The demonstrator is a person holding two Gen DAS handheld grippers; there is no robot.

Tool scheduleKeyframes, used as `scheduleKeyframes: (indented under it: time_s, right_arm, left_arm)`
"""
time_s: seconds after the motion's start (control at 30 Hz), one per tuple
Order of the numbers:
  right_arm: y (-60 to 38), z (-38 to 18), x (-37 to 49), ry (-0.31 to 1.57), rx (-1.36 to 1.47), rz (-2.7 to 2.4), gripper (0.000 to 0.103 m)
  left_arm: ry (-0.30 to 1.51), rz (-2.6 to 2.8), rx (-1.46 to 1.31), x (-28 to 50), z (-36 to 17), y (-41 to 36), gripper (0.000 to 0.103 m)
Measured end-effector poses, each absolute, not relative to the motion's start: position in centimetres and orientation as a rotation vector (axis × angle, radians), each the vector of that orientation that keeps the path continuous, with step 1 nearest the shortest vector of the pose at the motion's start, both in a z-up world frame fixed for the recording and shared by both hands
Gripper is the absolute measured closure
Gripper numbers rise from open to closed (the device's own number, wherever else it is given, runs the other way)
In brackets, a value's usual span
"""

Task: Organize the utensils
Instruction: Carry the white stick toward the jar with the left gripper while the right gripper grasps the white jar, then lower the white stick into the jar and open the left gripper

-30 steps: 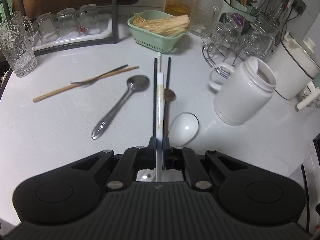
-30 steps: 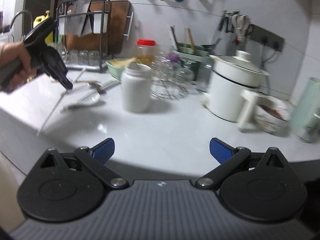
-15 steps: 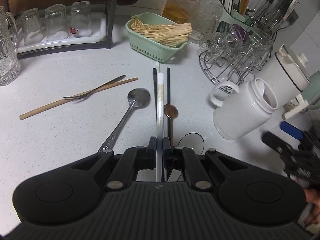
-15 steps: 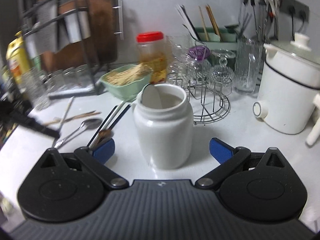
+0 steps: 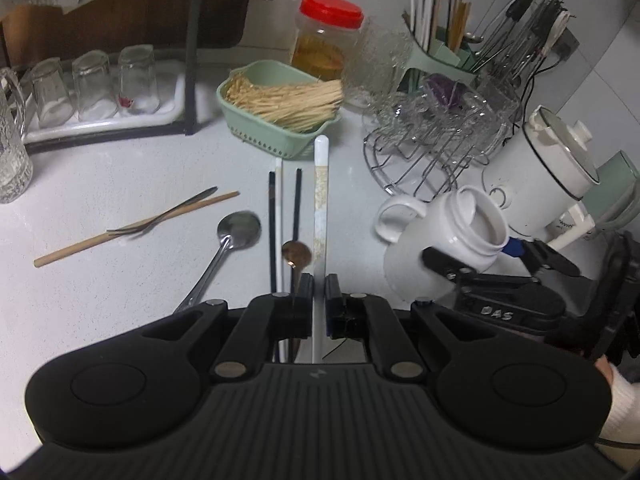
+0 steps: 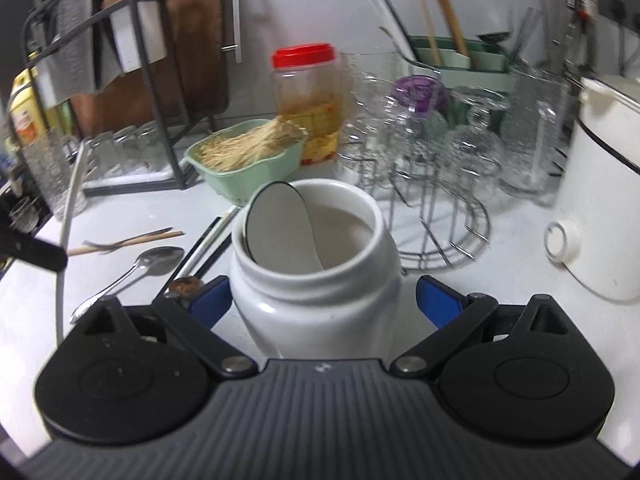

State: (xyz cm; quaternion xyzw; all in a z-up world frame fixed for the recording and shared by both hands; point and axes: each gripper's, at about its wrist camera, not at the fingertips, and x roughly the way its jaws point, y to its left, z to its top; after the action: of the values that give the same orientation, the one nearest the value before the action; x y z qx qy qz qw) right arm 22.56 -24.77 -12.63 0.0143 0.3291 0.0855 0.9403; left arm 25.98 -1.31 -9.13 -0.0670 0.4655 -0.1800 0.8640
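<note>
My left gripper [image 5: 319, 292] is shut on a white chopstick [image 5: 321, 200] and holds it above the counter, pointing away. Below it lie a black and a white chopstick [image 5: 276, 216], a small brown spoon [image 5: 297, 254], a steel spoon [image 5: 228, 244], a wooden chopstick [image 5: 132, 230] and a dark fork [image 5: 168, 214]. My right gripper [image 6: 322, 300] is open, its blue fingers [image 6: 210, 300] on either side of the white handled jar [image 6: 316, 280], which holds a white ceramic spoon [image 6: 280, 228]. The jar [image 5: 448, 240] also shows in the left wrist view.
A green basket of sticks [image 5: 280, 106] stands at the back, with a red-lidded jar [image 5: 326, 40], a wire glass rack [image 5: 436, 128] and a green utensil holder [image 5: 440, 52]. A white cooker [image 5: 540, 176] stands at the right. Upturned glasses [image 5: 92, 84] sit at the left.
My right gripper has moved in until the white jar is between its open fingers. My left gripper has lifted the white chopstick higher above the counter.
</note>
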Motion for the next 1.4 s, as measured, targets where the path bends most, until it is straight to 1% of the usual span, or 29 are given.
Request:
scheduleKeyframes:
  time_s: [0.1, 0.13, 0.47, 0.87, 1.07, 1.4]
  right_arm:
    - [-24.6, -12.9, 23.2, 0.67, 0.003, 0.209, 0.012]
    - [-24.5, -12.8, 23.3, 0.669, -0.008, 0.213, 0.011]
    - [-24.4, -12.7, 22.5, 0.666, -0.036, 0.264, 0.011]
    - [-24.0, -12.7, 21.4, 0.664, -0.041, 0.27, 0.012]
    - [-23.8, -12.6, 21.3, 0.666, -0.038, 0.257, 0.012]
    - [-23.6, -12.6, 21.4, 0.674, -0.033, 0.237, 0.012]
  left_arm:
    - [0.951, -0.369, -0.123, 25.4, -8.3, -2.2, 0.096]
    - [0.947, -0.363, -0.123, 25.3, -8.1, -2.3, 0.096]
    - [0.902, -0.36, -0.136, 24.4, -6.3, -3.0, 0.097]
    - [0.831, -0.426, -0.119, 23.9, -2.8, -4.2, 0.097]
    - [0.777, -0.47, -0.107, 24.1, 0.3, -5.2, 0.097]
    - [0.659, -0.531, -0.087, 24.8, 7.4, -6.6, 0.097]
